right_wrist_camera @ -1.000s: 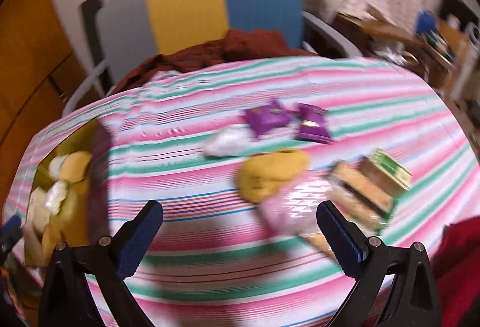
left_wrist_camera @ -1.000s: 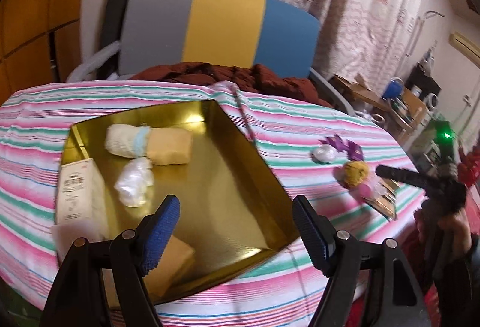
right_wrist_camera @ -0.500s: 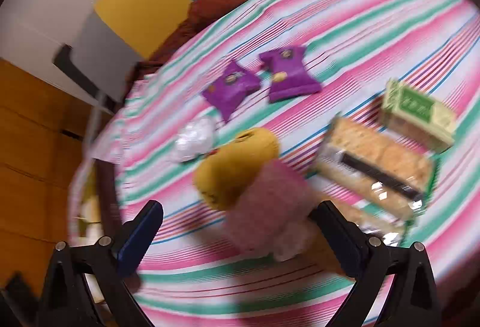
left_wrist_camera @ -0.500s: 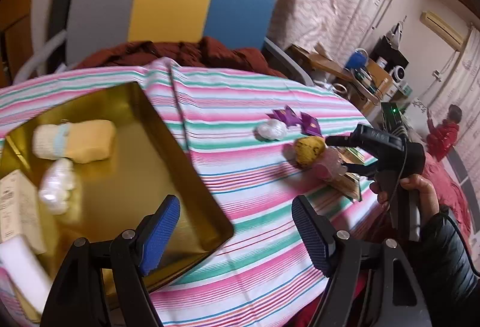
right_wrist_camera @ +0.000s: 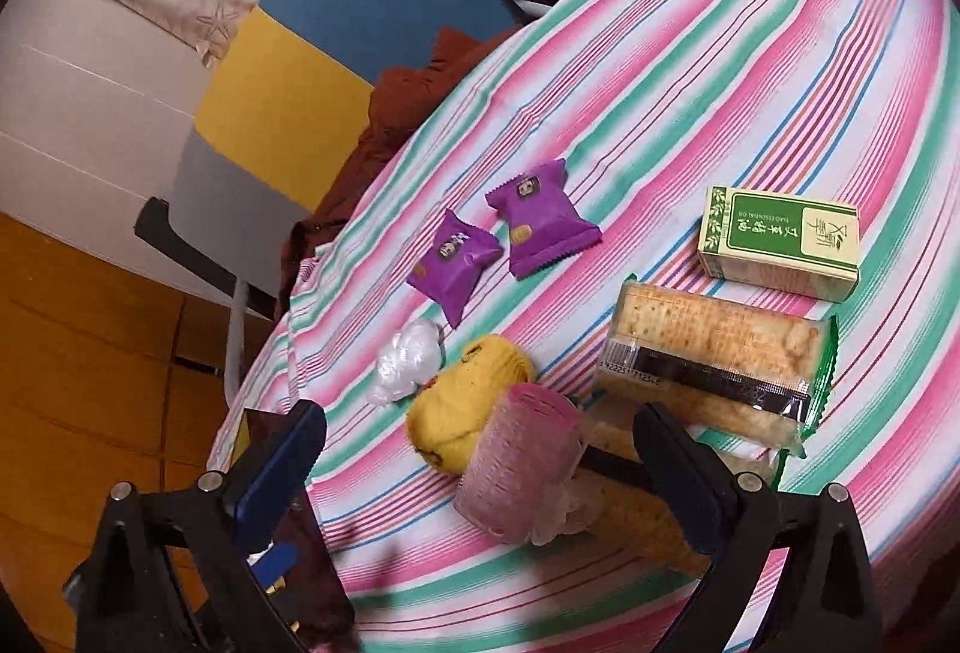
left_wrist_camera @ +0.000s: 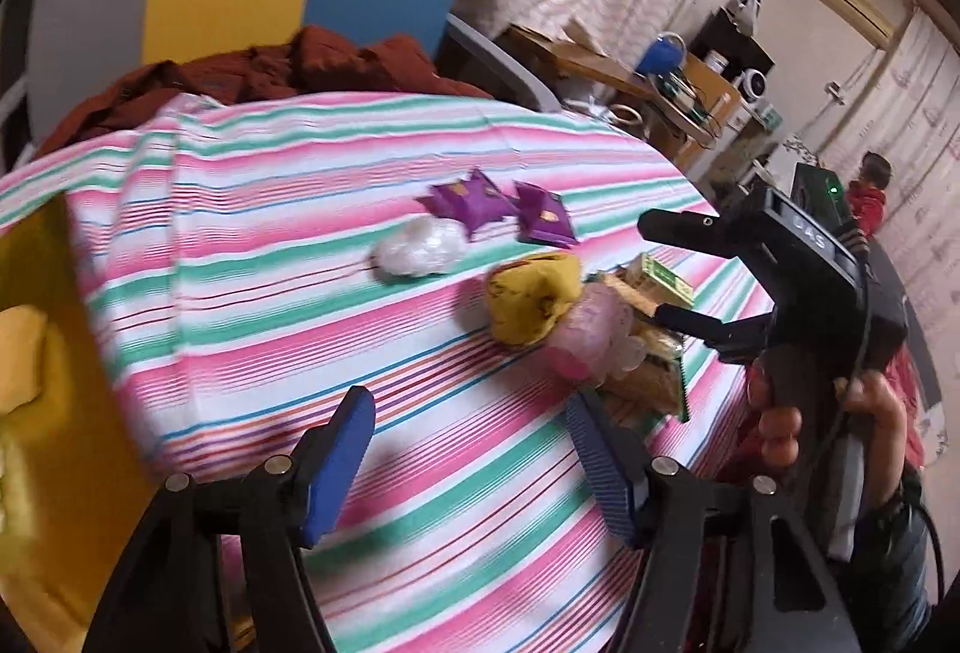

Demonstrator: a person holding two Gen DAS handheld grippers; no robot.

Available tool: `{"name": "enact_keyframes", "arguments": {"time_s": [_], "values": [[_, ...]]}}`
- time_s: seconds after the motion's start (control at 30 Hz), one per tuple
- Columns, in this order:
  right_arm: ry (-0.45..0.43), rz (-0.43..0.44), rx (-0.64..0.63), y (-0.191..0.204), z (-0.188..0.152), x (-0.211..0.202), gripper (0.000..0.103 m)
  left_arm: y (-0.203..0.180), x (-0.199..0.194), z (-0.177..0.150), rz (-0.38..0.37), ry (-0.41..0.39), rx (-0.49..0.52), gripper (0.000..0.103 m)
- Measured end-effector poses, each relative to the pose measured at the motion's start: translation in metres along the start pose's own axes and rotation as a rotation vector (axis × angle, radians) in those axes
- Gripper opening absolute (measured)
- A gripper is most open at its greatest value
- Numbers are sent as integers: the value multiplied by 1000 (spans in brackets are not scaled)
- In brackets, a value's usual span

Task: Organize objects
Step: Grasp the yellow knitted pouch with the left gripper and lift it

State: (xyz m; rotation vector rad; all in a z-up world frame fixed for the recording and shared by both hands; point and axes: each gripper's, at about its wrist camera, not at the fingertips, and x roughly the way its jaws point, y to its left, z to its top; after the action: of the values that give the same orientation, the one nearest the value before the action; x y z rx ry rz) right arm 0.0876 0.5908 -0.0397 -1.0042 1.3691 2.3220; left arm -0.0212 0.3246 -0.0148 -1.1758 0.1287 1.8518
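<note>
While both tongs stand spread apart and empty, the right gripper point(right_wrist_camera: 480, 464) hangs over a pink hair roller point(right_wrist_camera: 517, 461) that lies against a yellow knitted bundle point(right_wrist_camera: 465, 413) on the striped tablecloth point(right_wrist_camera: 750, 53). Beside them lie a crumpled clear bag point(right_wrist_camera: 405, 362), two purple sachets point(right_wrist_camera: 543, 224), a cracker pack point(right_wrist_camera: 714, 359) and a green box point(right_wrist_camera: 780, 242). Well to the left, the gold tray point(left_wrist_camera: 54, 413) holds something yellow, blurred. Between tray and snacks, the left gripper point(left_wrist_camera: 471, 464) hovers over bare cloth
</note>
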Motion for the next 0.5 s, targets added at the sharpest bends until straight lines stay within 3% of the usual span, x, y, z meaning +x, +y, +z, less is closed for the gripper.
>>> {"name": "enact_keyframes", "arguments": {"time_s": [0.17,0.33,0.5], "values": [[-20,14,-6,1,2,-5,103,-12,32,14,-46,37,5,67],[-19,35,-11,2,2,-7,103,-11,64,29,-103,77,-64,69],[-34,33,-15,3,2,-9,103,-14,91,43,-154,82,-129,80]]}}
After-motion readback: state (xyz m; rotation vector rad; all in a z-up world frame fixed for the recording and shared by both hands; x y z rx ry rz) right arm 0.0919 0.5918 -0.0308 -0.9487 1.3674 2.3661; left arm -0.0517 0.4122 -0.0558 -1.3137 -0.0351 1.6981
